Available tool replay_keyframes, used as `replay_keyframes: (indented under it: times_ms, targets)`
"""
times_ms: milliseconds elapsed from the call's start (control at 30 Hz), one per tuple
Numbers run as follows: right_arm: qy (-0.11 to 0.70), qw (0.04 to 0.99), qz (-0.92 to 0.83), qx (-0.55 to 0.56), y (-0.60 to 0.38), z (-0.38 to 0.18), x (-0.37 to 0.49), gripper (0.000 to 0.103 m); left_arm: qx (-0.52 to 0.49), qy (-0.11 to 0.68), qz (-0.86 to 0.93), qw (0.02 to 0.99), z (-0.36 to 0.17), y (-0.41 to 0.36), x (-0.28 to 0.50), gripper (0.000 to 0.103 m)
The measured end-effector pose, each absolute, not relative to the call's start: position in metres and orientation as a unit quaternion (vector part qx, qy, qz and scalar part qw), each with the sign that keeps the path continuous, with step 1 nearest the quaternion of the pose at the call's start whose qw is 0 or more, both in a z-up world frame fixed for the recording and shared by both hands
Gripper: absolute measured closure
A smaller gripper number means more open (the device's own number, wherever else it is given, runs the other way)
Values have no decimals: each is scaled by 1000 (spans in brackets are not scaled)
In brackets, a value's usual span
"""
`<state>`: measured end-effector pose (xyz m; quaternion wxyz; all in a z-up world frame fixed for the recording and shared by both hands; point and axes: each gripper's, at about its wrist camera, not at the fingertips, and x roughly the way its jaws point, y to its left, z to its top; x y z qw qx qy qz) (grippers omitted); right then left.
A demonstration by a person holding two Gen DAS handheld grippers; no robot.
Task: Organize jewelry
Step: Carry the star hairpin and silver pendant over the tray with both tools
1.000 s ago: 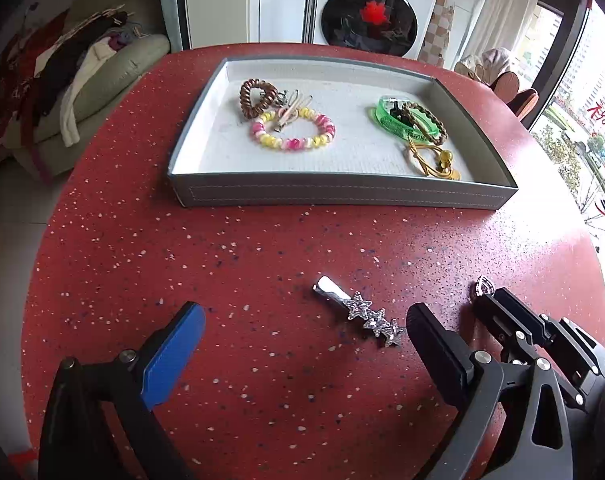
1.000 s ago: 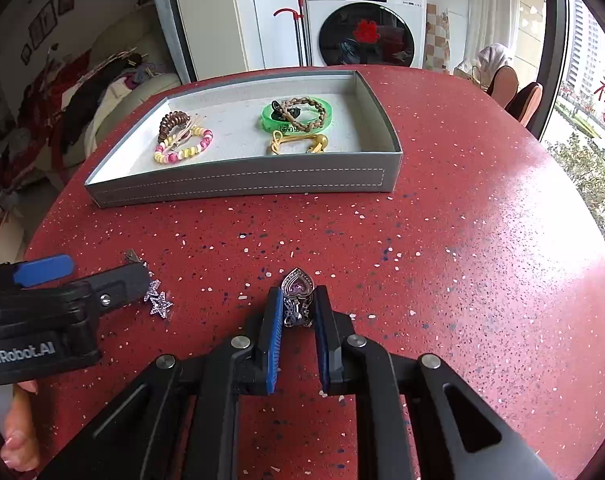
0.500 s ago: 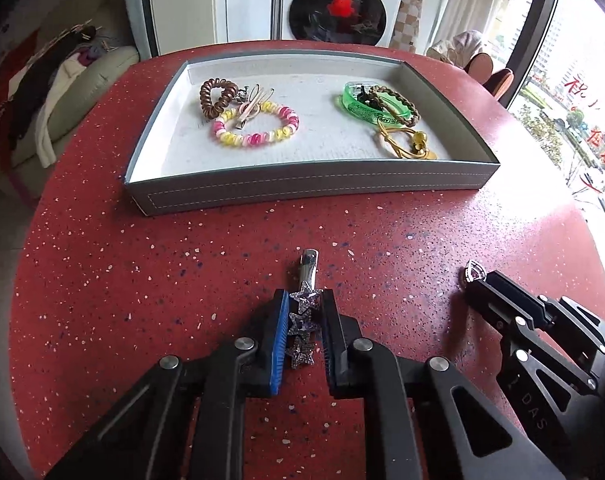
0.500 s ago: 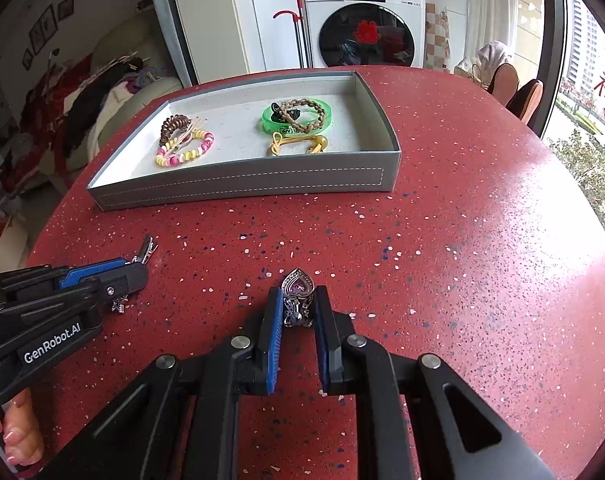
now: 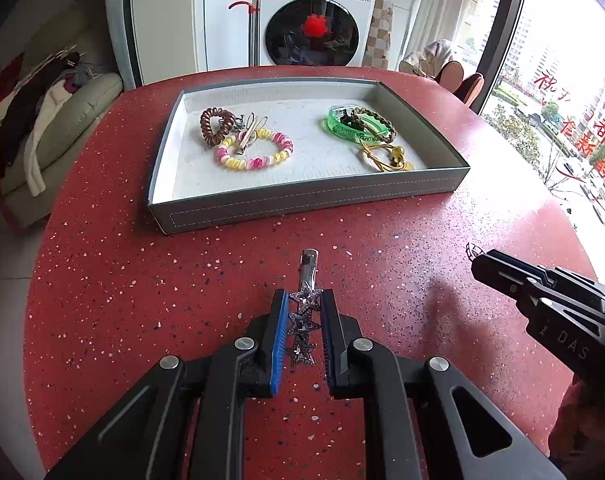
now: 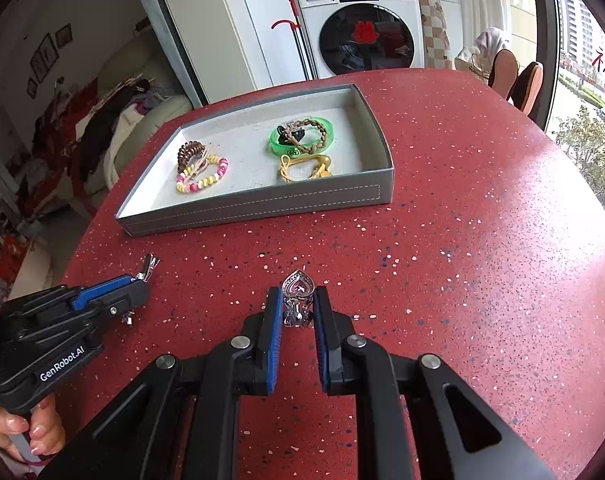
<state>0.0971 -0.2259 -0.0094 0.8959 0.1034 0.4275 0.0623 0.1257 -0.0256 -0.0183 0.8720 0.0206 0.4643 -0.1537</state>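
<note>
Left gripper (image 5: 304,320) grasping star clip (image 5: 302,322), right gripper (image 6: 298,308) clenched on heart ring (image 6: 298,300); next, carry both to tray (image 5: 302,200) at 12 o'clock.

1. The red speckled table (image 5: 114,300) lies bare between the grippers and the grey tray (image 5: 302,204); nothing blocks that strip.
2. The tray's near wall stands as a low barrier across the way in.
3. Inside, the left end is taken by a brown spiral hair tie (image 5: 215,126), a pale hair clip (image 5: 249,134) and a pink-and-yellow bead bracelet (image 5: 258,152).
4. The right end holds a green bangle (image 5: 348,130), a braided brown bracelet (image 5: 372,118) and a yellow cord (image 5: 382,158).
5. The white tray floor between the two groups is open.
6. The table to the right of the tray is clear out to its edge.
</note>
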Motion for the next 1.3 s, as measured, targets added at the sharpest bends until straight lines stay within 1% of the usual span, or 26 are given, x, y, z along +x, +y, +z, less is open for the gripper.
replay_keyframes:
  times_ms: [467,867,1133,1300]
  targets:
    - [414,902,78,98,-214,24,114,86,14,437,-169,883,8,-19,135,69]
    - [414,902,92,85,-204,38,155,86,14,425,-157,892,20,-7,169,69]
    - [424,894,96,109,-208,33,203,87,28,421,-138,896,23,-7,211,68]
    - [434,889,94,111,-207,21,227,87,30,428,-127,894,15,-11,238,68]
